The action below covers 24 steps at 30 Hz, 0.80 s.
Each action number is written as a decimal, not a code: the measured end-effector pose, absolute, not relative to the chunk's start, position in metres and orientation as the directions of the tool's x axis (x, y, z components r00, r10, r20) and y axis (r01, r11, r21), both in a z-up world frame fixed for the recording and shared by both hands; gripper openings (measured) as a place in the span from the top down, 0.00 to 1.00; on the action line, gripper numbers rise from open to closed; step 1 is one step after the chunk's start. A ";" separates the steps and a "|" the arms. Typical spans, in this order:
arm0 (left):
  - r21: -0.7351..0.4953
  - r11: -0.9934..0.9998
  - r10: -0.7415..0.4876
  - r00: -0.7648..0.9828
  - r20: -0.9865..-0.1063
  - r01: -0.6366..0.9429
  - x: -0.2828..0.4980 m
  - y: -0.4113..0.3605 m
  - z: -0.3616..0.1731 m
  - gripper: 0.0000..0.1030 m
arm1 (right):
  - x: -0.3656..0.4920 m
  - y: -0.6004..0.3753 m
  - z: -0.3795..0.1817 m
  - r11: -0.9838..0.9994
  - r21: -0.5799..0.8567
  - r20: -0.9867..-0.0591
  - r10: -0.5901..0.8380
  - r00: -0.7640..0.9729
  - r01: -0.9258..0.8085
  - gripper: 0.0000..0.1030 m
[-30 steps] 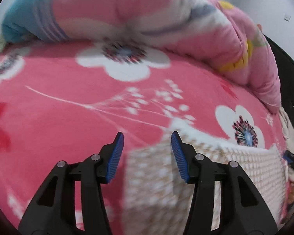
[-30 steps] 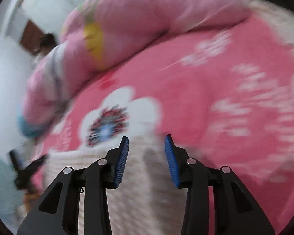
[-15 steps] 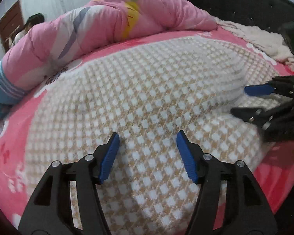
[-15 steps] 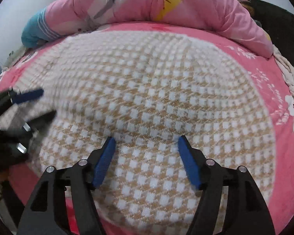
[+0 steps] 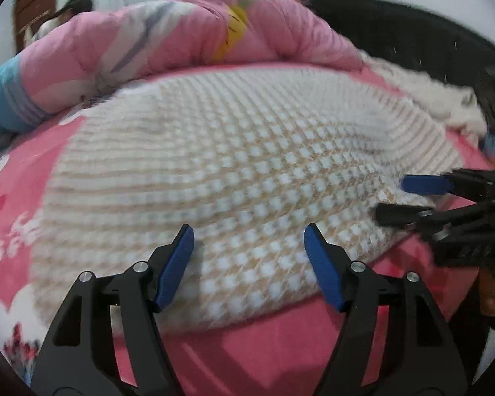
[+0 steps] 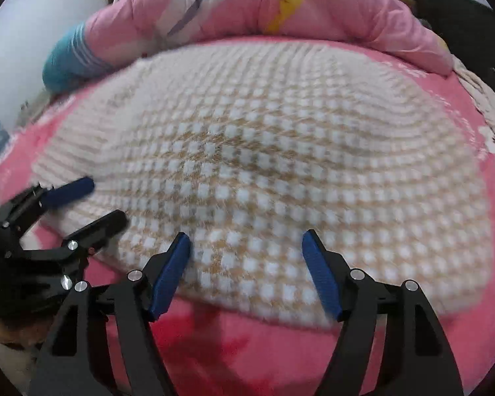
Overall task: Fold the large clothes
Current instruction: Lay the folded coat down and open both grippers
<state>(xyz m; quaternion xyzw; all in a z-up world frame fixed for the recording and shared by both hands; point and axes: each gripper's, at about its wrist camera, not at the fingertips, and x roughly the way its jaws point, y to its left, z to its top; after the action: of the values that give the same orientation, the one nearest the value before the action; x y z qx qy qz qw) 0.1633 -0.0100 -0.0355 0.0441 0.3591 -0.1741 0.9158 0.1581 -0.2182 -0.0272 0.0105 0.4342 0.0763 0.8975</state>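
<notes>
While jaws gape wide, both grippers [image 5: 249, 241] [image 6: 246, 247] hover over sweater [image 5: 234, 171]

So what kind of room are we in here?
Most likely a bedroom: a bed with a pink floral bedsheet, a rolled pink quilt at the back, and a dark headboard.

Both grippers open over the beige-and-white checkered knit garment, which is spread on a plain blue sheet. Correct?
Not quite: the sheet is pink with white flowers, per the right wrist view. The beige-and-white checkered knit garment lies spread, left gripper and right gripper open.
</notes>
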 end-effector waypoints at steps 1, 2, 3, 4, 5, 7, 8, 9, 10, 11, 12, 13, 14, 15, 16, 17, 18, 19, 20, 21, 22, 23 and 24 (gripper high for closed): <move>-0.043 0.944 -0.276 0.712 -0.646 0.328 0.156 0.004 -0.028 0.35 | 0.149 -0.224 -0.021 0.992 0.067 -0.764 0.123 0.634 -0.111 0.34; -0.041 0.953 -0.257 0.728 -0.635 0.301 0.153 0.015 -0.027 0.32 | 0.139 -0.235 -0.017 0.997 0.042 -0.751 0.078 0.656 -0.070 0.34; -0.049 0.965 -0.228 0.734 -0.640 0.257 0.154 0.030 -0.029 0.30 | 0.133 -0.247 -0.020 1.000 0.023 -0.749 0.026 0.662 -0.014 0.33; -0.077 0.977 -0.200 0.717 -0.668 0.201 0.162 0.047 -0.038 0.30 | 0.133 -0.257 -0.027 0.999 0.018 -0.760 -0.006 0.650 0.029 0.32; -0.108 0.981 -0.190 0.689 -0.700 0.161 0.176 0.059 -0.047 0.31 | 0.135 -0.268 -0.044 0.997 0.031 -0.791 -0.017 0.612 0.069 0.32; -0.203 0.969 -0.242 0.674 -0.698 0.138 0.182 0.078 -0.061 0.34 | 0.142 -0.279 -0.072 0.990 0.116 -0.812 0.051 0.582 0.076 0.32; -0.212 0.968 -0.246 0.686 -0.685 0.136 0.181 0.080 -0.058 0.34 | 0.140 -0.277 -0.071 0.991 0.105 -0.804 0.038 0.594 0.078 0.32; -0.209 0.969 -0.240 0.691 -0.682 0.130 0.178 0.078 -0.055 0.33 | 0.137 -0.272 -0.063 0.994 0.075 -0.802 0.011 0.597 0.083 0.32; -0.205 0.971 -0.232 0.693 -0.683 0.123 0.175 0.076 -0.051 0.32 | 0.133 -0.268 -0.058 0.993 0.074 -0.802 0.007 0.597 0.087 0.32; -0.210 0.970 -0.234 0.698 -0.677 0.121 0.167 0.076 -0.044 0.28 | 0.128 -0.266 -0.051 0.992 0.093 -0.797 0.024 0.603 0.084 0.32; -0.215 0.969 -0.239 0.704 -0.668 0.125 0.160 0.074 -0.038 0.26 | 0.122 -0.260 -0.048 0.991 0.110 -0.792 0.041 0.609 0.076 0.32; -0.213 0.968 -0.243 0.714 -0.656 0.134 0.151 0.072 -0.031 0.26 | 0.112 -0.256 -0.041 0.990 0.125 -0.779 0.060 0.624 0.061 0.30; -0.208 0.968 -0.245 0.723 -0.646 0.143 0.143 0.070 -0.025 0.22 | 0.108 -0.251 -0.035 0.991 0.124 -0.771 0.061 0.634 0.056 0.27; -0.201 0.968 -0.247 0.732 -0.635 0.152 0.135 0.067 -0.018 0.18 | 0.100 -0.247 -0.027 0.992 0.120 -0.758 0.061 0.649 0.048 0.20; -0.194 0.967 -0.250 0.744 -0.620 0.163 0.123 0.065 -0.009 0.17 | 0.091 -0.240 -0.021 0.992 0.120 -0.741 0.069 0.668 0.030 0.17; -0.194 0.966 -0.255 0.749 -0.611 0.171 0.118 0.061 -0.004 0.17 | 0.083 -0.232 -0.016 0.993 0.120 -0.723 0.077 0.687 0.015 0.17; -0.189 0.966 -0.255 0.757 -0.601 0.176 0.109 0.057 0.004 0.14 | 0.072 -0.225 -0.009 0.994 0.113 -0.706 0.075 0.704 0.008 0.17; -0.180 0.968 -0.250 0.766 -0.592 0.176 0.105 0.053 0.009 0.12 | 0.066 -0.224 -0.004 0.994 0.106 -0.694 0.071 0.717 0.003 0.12; -0.174 0.969 -0.245 0.774 -0.584 0.176 0.098 0.051 0.016 0.10 | 0.063 -0.222 0.007 0.995 0.100 -0.679 0.072 0.731 -0.005 0.09; -0.168 0.970 -0.240 0.779 -0.579 0.174 0.093 0.049 0.023 0.09 | 0.053 -0.215 0.014 0.995 0.098 -0.648 0.081 0.758 -0.023 0.07; -0.154 0.975 -0.221 0.788 -0.575 0.161 0.086 0.047 0.030 0.09 | 0.053 -0.217 0.019 0.995 0.091 -0.630 0.080 0.772 -0.028 0.07; -0.146 0.977 -0.210 0.794 -0.571 0.153 0.086 0.047 0.035 0.08 | 0.054 -0.218 0.025 0.997 0.076 -0.610 0.067 0.789 -0.026 0.07; -0.137 0.980 -0.199 0.801 -0.564 0.147 0.082 0.045 0.040 0.08 | 0.053 -0.217 0.032 0.998 0.061 -0.593 0.056 0.803 -0.024 0.07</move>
<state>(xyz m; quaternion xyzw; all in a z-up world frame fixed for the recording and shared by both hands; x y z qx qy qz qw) 0.0823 0.0454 0.0401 -0.0432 0.3016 -0.0912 0.9481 0.0525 -0.2174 0.0324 0.0252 0.3129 0.0210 0.9492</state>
